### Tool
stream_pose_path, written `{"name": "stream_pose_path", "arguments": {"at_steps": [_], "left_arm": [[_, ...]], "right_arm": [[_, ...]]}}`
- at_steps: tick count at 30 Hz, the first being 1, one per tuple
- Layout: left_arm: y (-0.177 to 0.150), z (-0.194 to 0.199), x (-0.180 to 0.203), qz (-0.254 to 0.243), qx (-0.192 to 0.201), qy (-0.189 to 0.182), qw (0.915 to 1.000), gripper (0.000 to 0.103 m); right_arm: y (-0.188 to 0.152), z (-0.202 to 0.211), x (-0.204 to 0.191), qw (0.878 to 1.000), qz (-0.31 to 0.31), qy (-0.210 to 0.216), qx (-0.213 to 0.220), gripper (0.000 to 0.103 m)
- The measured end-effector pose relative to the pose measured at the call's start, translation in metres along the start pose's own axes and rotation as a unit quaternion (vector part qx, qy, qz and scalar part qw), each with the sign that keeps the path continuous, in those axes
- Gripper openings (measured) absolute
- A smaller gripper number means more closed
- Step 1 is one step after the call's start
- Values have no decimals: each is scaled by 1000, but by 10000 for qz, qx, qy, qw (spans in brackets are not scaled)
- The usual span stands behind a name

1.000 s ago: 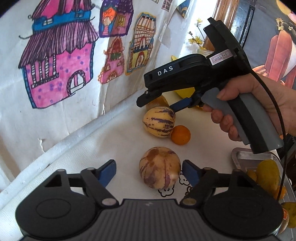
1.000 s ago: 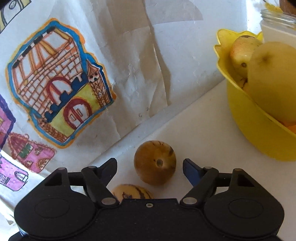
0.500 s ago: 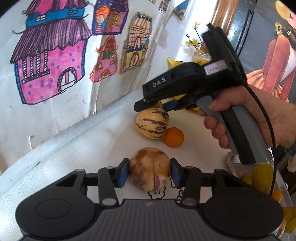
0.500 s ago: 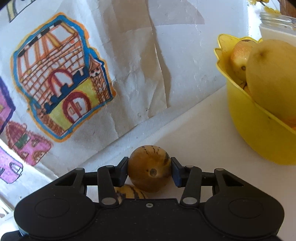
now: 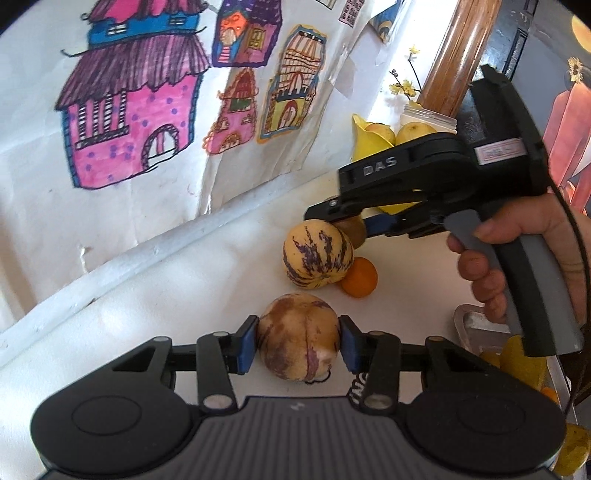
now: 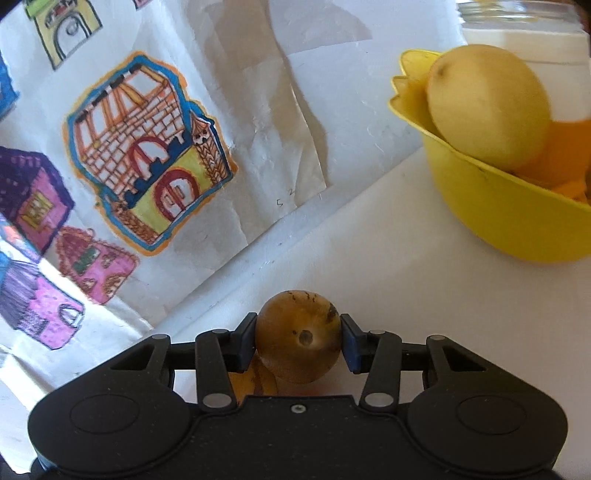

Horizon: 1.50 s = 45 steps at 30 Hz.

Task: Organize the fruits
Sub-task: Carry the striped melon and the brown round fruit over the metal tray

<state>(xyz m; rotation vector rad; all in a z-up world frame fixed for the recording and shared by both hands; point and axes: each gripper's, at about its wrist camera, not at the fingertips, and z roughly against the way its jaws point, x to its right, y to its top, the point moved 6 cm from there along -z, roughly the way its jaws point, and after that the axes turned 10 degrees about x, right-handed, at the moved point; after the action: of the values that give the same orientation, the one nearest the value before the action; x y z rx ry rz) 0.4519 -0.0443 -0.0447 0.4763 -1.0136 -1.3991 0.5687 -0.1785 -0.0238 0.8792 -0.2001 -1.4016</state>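
Observation:
My left gripper (image 5: 297, 344) is shut on a brown-purple mottled melon (image 5: 297, 341), held just above the white table. My right gripper (image 6: 298, 341) is shut on a small brown round fruit (image 6: 297, 345) and holds it above the table; in the left wrist view the right gripper (image 5: 352, 227) sits above a yellow purple-striped melon (image 5: 317, 257) with a small orange (image 5: 360, 277) beside it. A yellow bowl (image 6: 495, 214) holding a large yellow fruit (image 6: 487, 110) stands to the right front. The striped melon shows just under my right gripper (image 6: 255, 382).
A wall of children's house drawings (image 5: 140, 122) runs along the left. A metal tray (image 5: 469, 321) with yellow fruits sits at the right edge. A glass jar (image 6: 524, 33) stands behind the bowl.
Both grippers went from open to shut on their fruits. The right gripper has lifted its brown fruit and moved it toward the yellow bowl; the left gripper has raised its melon slightly.

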Motion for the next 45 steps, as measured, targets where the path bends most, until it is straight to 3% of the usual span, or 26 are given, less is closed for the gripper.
{"name": "stream_pose_path", "arguments": {"at_steps": [8,17,33,45], "left_arm": [[-11,30,-1,142,-54,130,9998,49],[-29,88,0,296,-64,248,9992,49],[-53,150,42,274,66,191,9994,49],[-82,170,97,54,63,-138,9999,49]], "right_arm": [[1,41,-11,9996,-169,212,-50,48],[-28,79,-1,9986,-112,461,-243,48],[-104,204,14,9981,-67,494,356,48],[-160,277,55,9970,-271,286,665,48]]}}
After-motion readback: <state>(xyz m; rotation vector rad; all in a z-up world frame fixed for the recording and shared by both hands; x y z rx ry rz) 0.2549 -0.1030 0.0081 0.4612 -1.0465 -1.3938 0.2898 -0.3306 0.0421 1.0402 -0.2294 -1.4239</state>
